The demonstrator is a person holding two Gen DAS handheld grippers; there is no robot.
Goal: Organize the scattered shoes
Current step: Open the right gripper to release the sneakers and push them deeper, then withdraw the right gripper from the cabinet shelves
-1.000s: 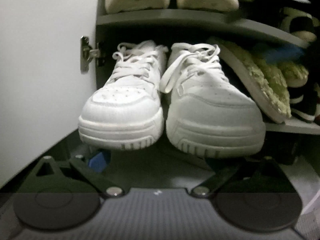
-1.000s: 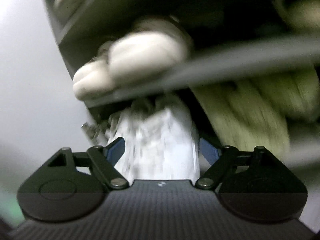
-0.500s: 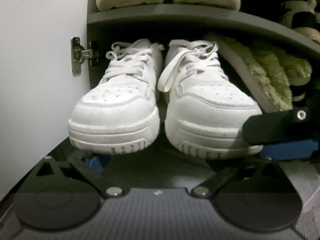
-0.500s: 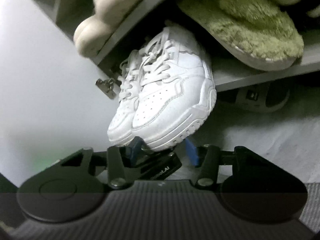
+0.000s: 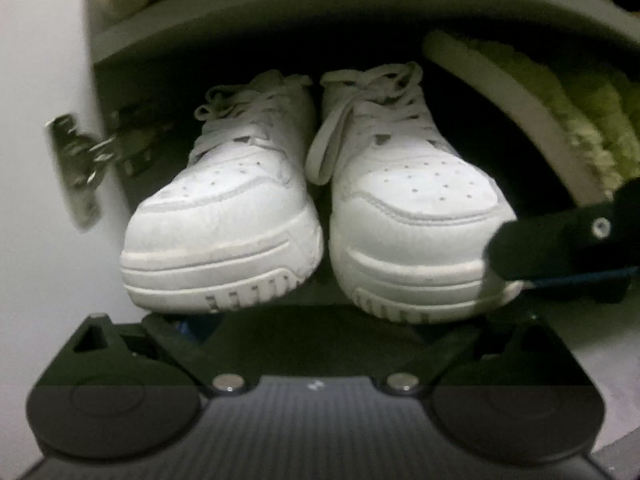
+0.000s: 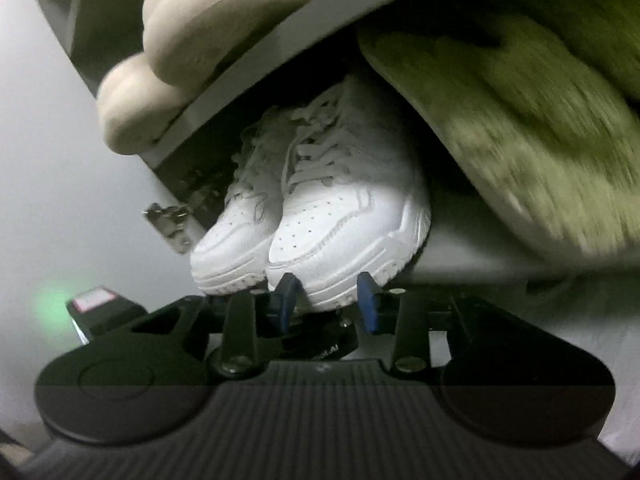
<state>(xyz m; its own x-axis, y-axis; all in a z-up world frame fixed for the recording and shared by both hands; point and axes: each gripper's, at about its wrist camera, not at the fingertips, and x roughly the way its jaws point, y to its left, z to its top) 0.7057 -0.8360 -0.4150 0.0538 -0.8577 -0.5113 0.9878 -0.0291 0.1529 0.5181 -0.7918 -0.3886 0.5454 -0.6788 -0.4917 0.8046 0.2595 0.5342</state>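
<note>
1. The shoe cabinet (image 5: 280, 4) fills both views: a grey upper shelf, a lower shelf (image 6: 472, 248) below it, and a white door (image 5: 36, 120) standing open on the left side, hung on a metal hinge (image 5: 80, 160).
2. Green fuzzy slippers (image 6: 540, 140) lean on the lower shelf just right of the sneakers, blurred in the right wrist view.
3. Cream shoes (image 6: 208, 28) sit on the upper shelf, toes over its edge.
4. A pair of white sneakers stands side by side on the lower shelf, toes outward past its front edge: left sneaker (image 5: 224, 232) next to the hinge, right sneaker (image 5: 416, 232) next to the slippers.
5. The right gripper (image 6: 326, 300) is at the right sneaker's toe; its jaws are closing with the sole's tip between the blue pads (image 6: 366, 304), apparently not yet pinched.
6. The left gripper sits below the sneakers; its fingertips are hidden under the toes, so I cannot tell how its jaws stand.
</note>
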